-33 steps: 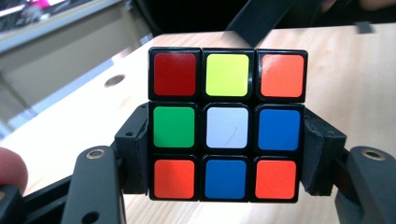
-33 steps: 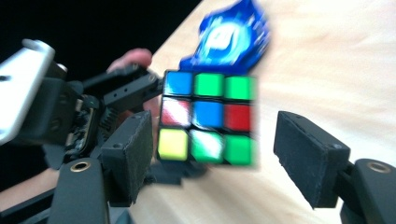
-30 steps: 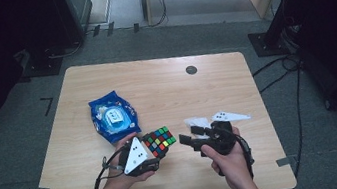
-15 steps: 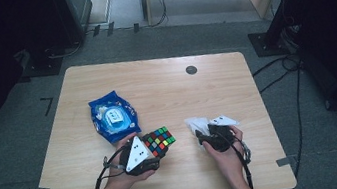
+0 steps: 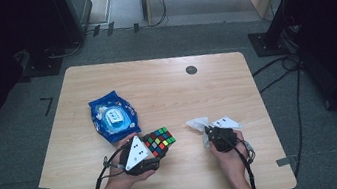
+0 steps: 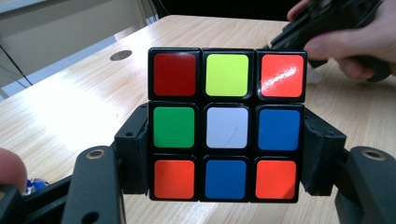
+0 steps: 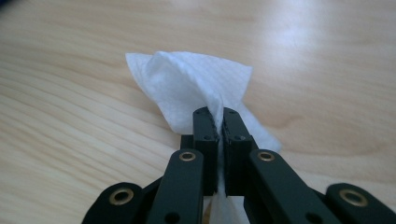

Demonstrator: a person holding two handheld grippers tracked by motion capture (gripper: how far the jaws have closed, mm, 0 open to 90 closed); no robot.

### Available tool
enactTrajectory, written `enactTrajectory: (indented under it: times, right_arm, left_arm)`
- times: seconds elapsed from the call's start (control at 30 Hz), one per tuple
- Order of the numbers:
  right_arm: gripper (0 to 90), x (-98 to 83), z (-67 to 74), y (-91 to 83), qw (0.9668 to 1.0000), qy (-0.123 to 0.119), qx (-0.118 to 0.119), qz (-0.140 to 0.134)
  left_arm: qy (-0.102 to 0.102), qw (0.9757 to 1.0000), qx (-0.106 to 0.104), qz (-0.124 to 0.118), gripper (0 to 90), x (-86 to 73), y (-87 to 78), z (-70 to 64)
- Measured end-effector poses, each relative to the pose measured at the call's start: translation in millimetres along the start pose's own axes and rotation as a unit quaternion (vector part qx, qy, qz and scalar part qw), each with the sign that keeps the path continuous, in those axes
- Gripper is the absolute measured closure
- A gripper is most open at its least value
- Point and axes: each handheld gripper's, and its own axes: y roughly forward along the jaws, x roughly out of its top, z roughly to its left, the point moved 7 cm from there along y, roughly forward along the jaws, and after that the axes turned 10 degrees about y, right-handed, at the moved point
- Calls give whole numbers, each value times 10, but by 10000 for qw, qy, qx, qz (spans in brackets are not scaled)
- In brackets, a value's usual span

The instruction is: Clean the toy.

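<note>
The table (image 5: 166,95) hasn't changed. Right of the cube (image 6: 226,123), the right gripper (image 7: 218,122) has dropped and just snapped closed, pinching the white tissue (image 7: 187,86). The left gripper (image 6: 224,154) still clamps the cube, unmoved.

Dim room, bright tabletop.
You get glare on the table (image 6: 70,107) and cube (image 6: 226,123); far edges blur softly.
</note>
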Motion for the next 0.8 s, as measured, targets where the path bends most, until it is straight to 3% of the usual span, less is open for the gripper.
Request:
enactTrajectory:
  times: [0.07,0.13,0.17,0.3,0.37,0.47,0.53,0.63,0.7,0.8]
  right_arm:
    - [880,79,110,-104,9993,-46,312,-202]
    - [880,173,275,-248,9963,-42,757,-413]
    - [879,232,397,-341,9928,-45,1058,-551]
    - [879,356,782,-608,9794,-148,1822,-857]
    - [878,396,998,-736,9695,-156,2253,-951]
    - [876,397,1233,-840,9595,-239,2640,-954]
    - [874,371,1335,-860,9560,-285,2769,-923]
    - [869,325,1378,-816,9581,-397,2691,-900]
    - [865,309,1335,-775,9581,-206,2704,-924]
    - [861,297,1192,-676,9659,-119,2428,-894]
  left_arm:
    - [-3,10000,-5,5,339,-4,8,-4]
    - [6,10000,-23,7,339,-3,16,-18]
    - [10,10000,-27,10,339,-1,18,-23]
    - [46,10000,-71,-36,339,25,19,-58]
    - [50,9999,-92,-59,339,38,23,-77]
    - [90,9998,-140,-72,339,52,34,-113]
    - [135,9997,-187,-107,339,73,34,-148]
    - [213,9993,-225,-201,340,115,16,-190]
    - [279,9992,-186,-206,340,121,3,-193]
    - [278,9993,-176,-194,341,119,-10,-175]
